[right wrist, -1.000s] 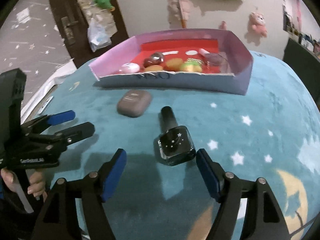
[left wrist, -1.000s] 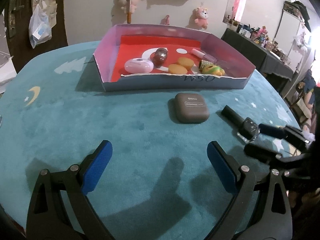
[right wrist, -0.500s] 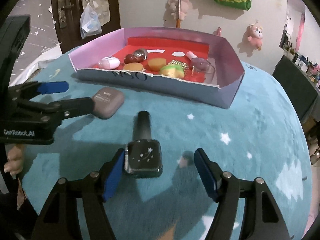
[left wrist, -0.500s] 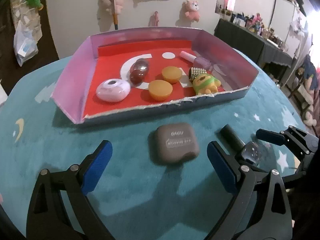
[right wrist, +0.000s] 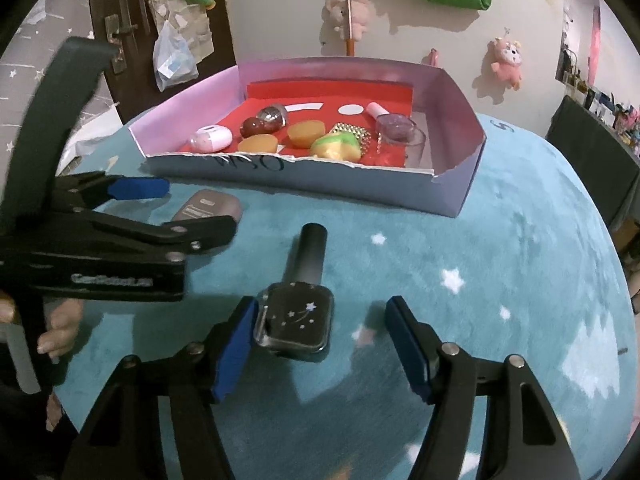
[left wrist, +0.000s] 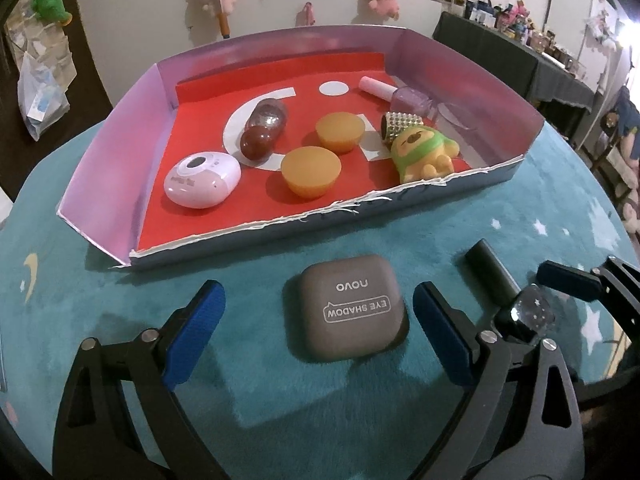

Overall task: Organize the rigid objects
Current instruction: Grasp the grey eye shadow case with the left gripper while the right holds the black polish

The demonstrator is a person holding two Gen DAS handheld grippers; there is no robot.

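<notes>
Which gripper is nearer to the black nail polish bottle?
Right. The right gripper straddles the black nail polish bottle; the left gripper straddles the eye shadow case beside it.

The left gripper (left wrist: pixel 318 330) now straddles the eye shadow case (left wrist: pixel 351 306), jaws closing; the right gripper (right wrist: pixel 320 342) narrows around the nail polish bottle (right wrist: pixel 298 316).

Eye-shadow case (left wrist: pixel 352 307) between closing left gripper (left wrist: pixel 320 330) pads

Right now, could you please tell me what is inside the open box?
The box holds a pink case, two orange cups, a yellow toy, a dark capsule and a purple bottle; a studded thing is partly hidden.
</notes>
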